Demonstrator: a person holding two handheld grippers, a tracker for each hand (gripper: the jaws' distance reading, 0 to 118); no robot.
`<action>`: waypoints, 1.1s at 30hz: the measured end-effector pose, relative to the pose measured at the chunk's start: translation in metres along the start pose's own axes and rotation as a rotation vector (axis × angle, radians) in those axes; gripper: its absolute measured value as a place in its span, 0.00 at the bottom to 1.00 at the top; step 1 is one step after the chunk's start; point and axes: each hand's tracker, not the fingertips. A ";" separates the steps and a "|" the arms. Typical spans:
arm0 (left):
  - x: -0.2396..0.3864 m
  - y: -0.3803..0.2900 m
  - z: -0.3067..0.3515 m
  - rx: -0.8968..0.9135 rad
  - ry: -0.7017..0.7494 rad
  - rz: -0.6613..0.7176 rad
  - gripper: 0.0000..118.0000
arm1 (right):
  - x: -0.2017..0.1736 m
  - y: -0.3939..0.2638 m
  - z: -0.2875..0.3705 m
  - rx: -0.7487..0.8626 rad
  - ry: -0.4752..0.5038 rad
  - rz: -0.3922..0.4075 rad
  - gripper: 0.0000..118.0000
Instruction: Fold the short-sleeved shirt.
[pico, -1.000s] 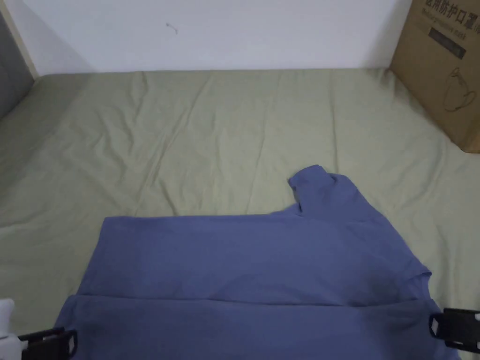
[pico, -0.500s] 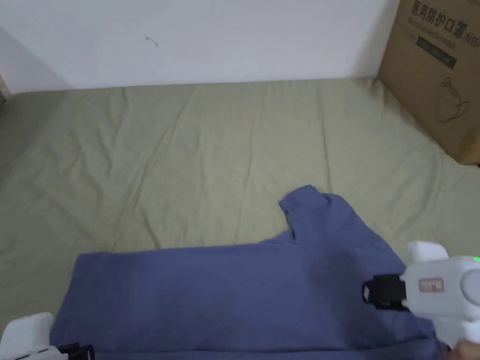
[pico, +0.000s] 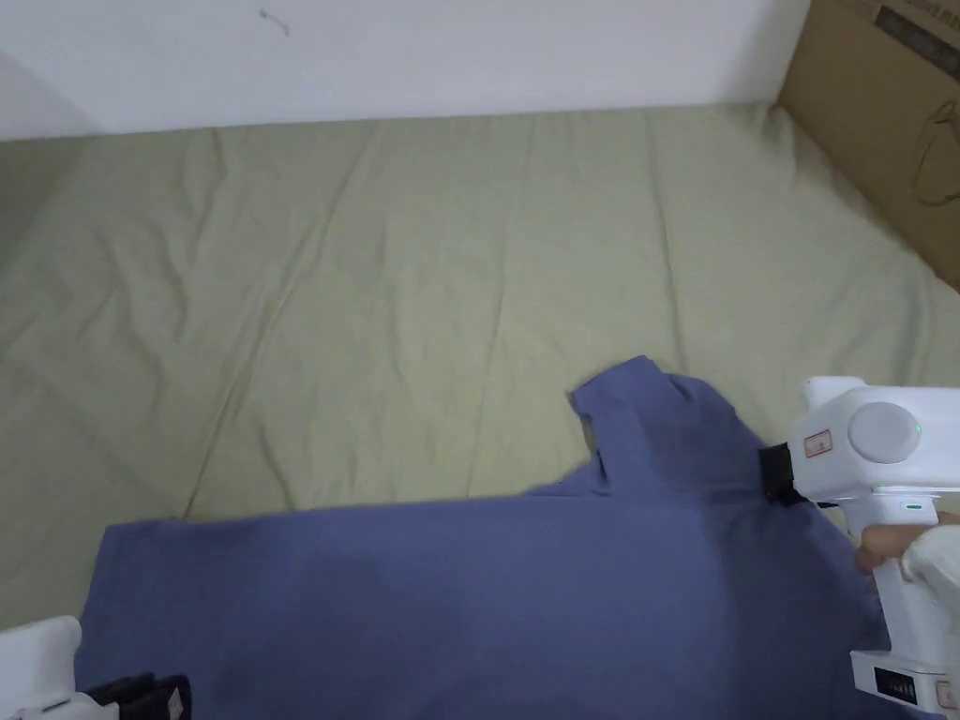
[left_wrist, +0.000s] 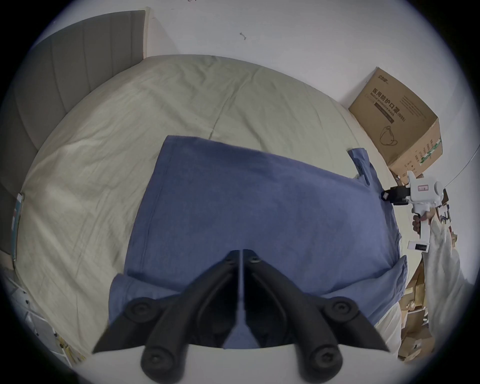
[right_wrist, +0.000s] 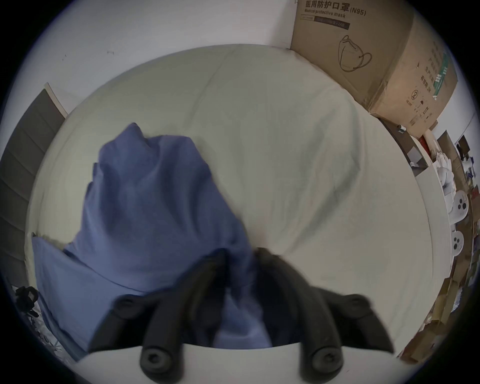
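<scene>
A bed (pico: 375, 281) spreads out under a wrinkled pale green sheet, pushed against a plain white wall (pico: 469, 56). A grey padded headboard (left_wrist: 65, 67) rises at its left end. A brown cardboard box (pico: 891, 141) stands on the far right corner. Light is soft and even.

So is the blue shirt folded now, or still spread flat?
Partly folded: the shirt lies doubled on the bed, one sleeve sticking out.

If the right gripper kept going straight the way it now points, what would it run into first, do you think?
Probably the blue shirt itself: the right gripper points leftward at the sleeve, and in its own view cloth already sits between the jaws. Depth is hard to judge.
</scene>
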 end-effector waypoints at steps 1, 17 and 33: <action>-0.002 0.004 -0.001 0.006 -0.004 0.002 0.32 | 0.000 -0.001 0.002 0.003 0.037 -0.009 0.03; -0.037 0.118 -0.111 -0.081 0.171 -0.019 0.68 | 0.000 0.000 0.002 -0.026 0.059 -0.032 0.03; -0.003 0.121 -0.022 0.066 0.139 -0.099 0.02 | 0.020 -0.006 0.080 0.073 0.190 -0.120 0.03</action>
